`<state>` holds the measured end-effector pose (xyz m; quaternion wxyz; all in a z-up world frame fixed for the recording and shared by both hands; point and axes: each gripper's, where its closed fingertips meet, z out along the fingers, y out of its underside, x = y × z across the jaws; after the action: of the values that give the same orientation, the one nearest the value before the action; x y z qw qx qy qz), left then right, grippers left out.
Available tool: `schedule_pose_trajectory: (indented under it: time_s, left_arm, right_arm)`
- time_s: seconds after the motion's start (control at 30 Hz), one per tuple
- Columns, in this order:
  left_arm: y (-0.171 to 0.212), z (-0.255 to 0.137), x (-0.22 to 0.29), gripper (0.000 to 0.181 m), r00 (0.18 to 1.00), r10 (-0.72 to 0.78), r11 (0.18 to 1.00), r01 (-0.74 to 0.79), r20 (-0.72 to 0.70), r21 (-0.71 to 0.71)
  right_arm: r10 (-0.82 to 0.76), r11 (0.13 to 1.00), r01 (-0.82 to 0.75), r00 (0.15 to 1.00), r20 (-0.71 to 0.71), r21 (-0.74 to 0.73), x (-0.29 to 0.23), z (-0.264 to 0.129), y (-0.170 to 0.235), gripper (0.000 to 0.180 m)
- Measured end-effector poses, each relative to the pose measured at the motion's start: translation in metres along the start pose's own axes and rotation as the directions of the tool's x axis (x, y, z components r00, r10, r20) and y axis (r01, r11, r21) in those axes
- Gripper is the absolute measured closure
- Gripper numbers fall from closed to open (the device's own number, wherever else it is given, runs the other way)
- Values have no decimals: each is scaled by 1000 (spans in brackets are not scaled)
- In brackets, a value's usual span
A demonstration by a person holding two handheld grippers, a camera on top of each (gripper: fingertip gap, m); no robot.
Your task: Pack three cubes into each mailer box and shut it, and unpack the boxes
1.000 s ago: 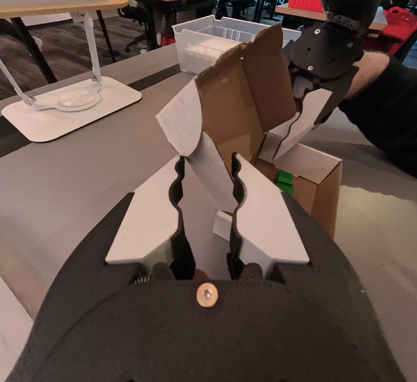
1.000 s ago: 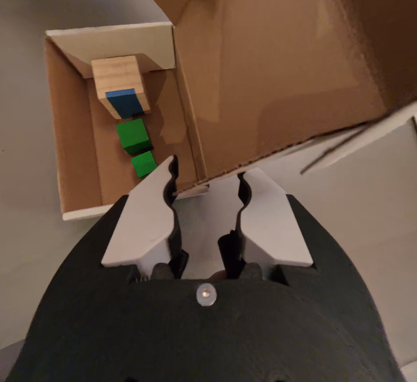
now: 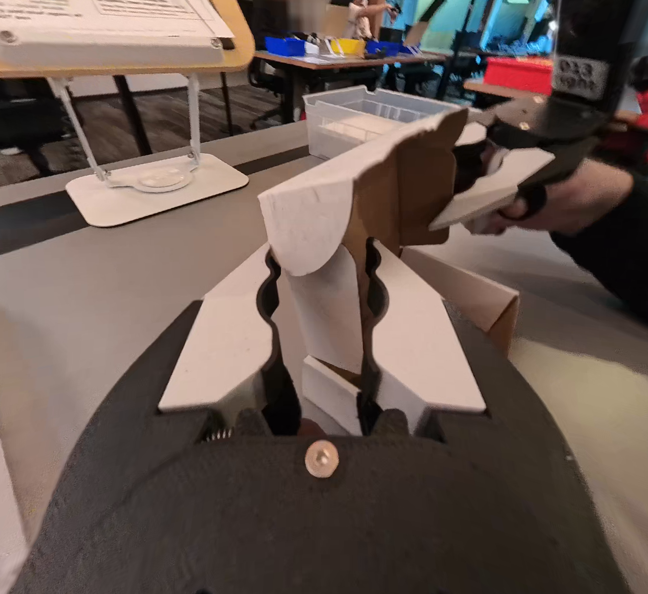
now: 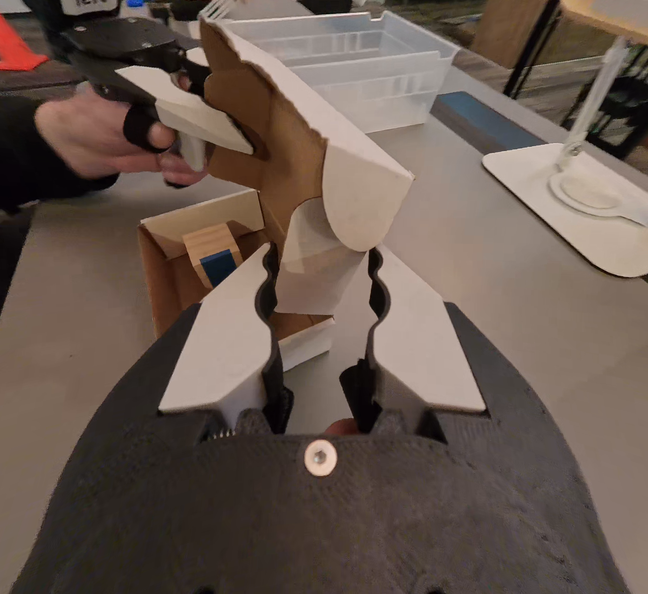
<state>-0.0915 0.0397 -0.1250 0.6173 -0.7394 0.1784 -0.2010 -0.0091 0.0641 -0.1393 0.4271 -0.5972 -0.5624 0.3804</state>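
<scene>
The white mailer box (image 4: 154, 272) stands on the grey table with its lid (image 4: 301, 114) raised and tilted over the opening. A wooden block with a blue face (image 4: 214, 254) shows inside; other cubes are hidden behind my finger. My right gripper (image 4: 322, 249) is open, with the lid's near side flap (image 4: 357, 212) between its fingertips. My left gripper (image 3: 321, 249) is open around the opposite side flap (image 3: 308, 237). Each gripper shows in the other's view, the left (image 4: 228, 110) and the right (image 3: 452, 184), against the lid's brown inner flap.
A clear plastic bin (image 3: 368, 121) (image 4: 350, 61) stands just behind the box. A white stand base (image 3: 154, 188) (image 4: 561, 198) holding a tilted sheet sits on the table to one side. Other tables with coloured bins stand farther back.
The lid has tipped from upright further over the box. My right gripper has swung from looking down into the box to level at the lid's side flap. My left gripper has stayed at its flap.
</scene>
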Motion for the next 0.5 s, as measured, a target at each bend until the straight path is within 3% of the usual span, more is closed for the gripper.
schedule_pose_trajectory:
  time_s: [0.13, 0.17, 0.2, 0.5]
  left_arm:
    - [0, -1, 1, 133, 993, 26, 1000, -27, 112, 14]
    - [0, -1, 3, 131, 991, 39, 999, -41, 126, 11]
    - [0, -1, 6, 129, 991, 45, 999, -47, 128, 11]
    - [10, -15, 30, 117, 991, 81, 997, -82, 108, 1]
  right_arm:
    - [-41, 999, 44, 988, -146, 22, -2, -1, 0, 130]
    - [-66, 997, 69, 979, -191, 14, -2, -3, 1, 142]
    - [-95, 995, 98, 972, -213, 2, -3, -5, 2, 141]
    - [-131, 991, 132, 962, -240, -14, -25, -9, 8, 137]
